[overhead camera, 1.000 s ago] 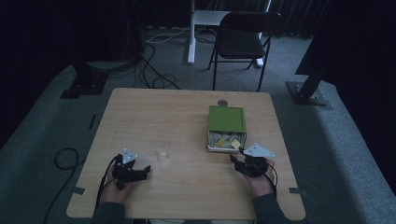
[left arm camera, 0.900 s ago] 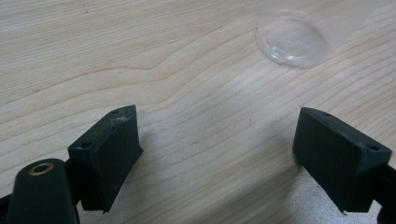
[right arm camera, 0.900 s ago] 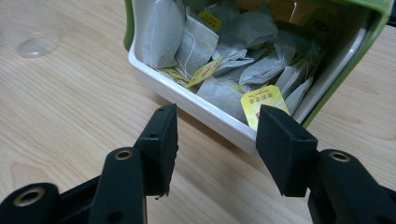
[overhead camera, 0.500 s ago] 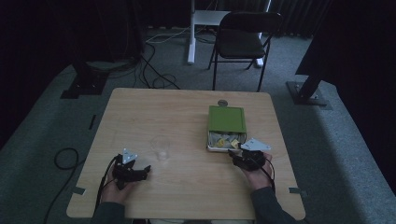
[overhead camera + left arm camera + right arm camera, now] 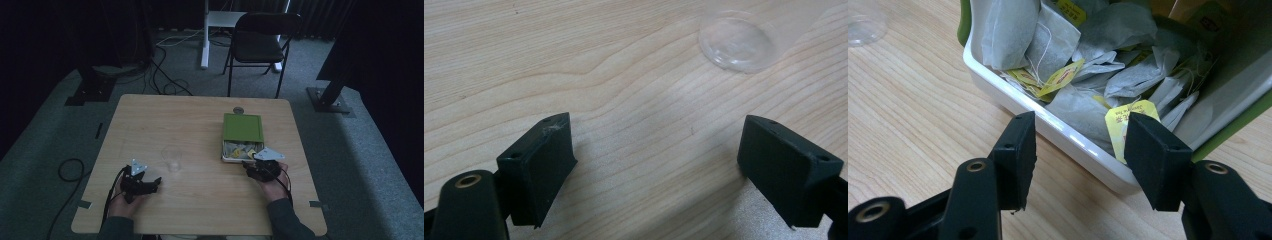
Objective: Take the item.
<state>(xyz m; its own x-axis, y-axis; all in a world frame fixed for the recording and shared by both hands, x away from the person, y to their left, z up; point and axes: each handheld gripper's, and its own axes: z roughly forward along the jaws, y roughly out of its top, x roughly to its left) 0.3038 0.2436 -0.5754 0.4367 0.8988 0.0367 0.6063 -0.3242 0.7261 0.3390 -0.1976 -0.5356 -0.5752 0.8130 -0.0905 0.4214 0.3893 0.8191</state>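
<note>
At the near right of the table [image 5: 200, 115], the right gripper [image 5: 1079, 150] is held just short of the white tin [image 5: 1013, 97], jaws about half apart with nothing between them; the near rim of the tin is straddled by the jaw line, one jaw over bare wood, the other at the rim beside a yellow tag [image 5: 1128, 120]. The tea bags [image 5: 1098, 65] are piled loosely inside, strings and tags tangled; the green lid [image 5: 243, 127] is slid or tipped toward the far end so that the near part is exposed. The step in hand is judged as the approach to pick one tea bag, grasp not yet made. Next move is judged to call for a lift over the rim, a dip into the pile, and a close on a single bag or its tag; neighbouring bags may be dragged by the strings. The left gripper [image 5: 656, 150] is rested low over bare wood, jaws wide apart, empty, with the clear plastic cup [image 5: 738, 41] ahead of it and apart. Open room is ample between cup and tin; the tin sits near the right table edge, so room is tight there. The right hand [image 5: 272, 187] is close to the front edge.
</note>
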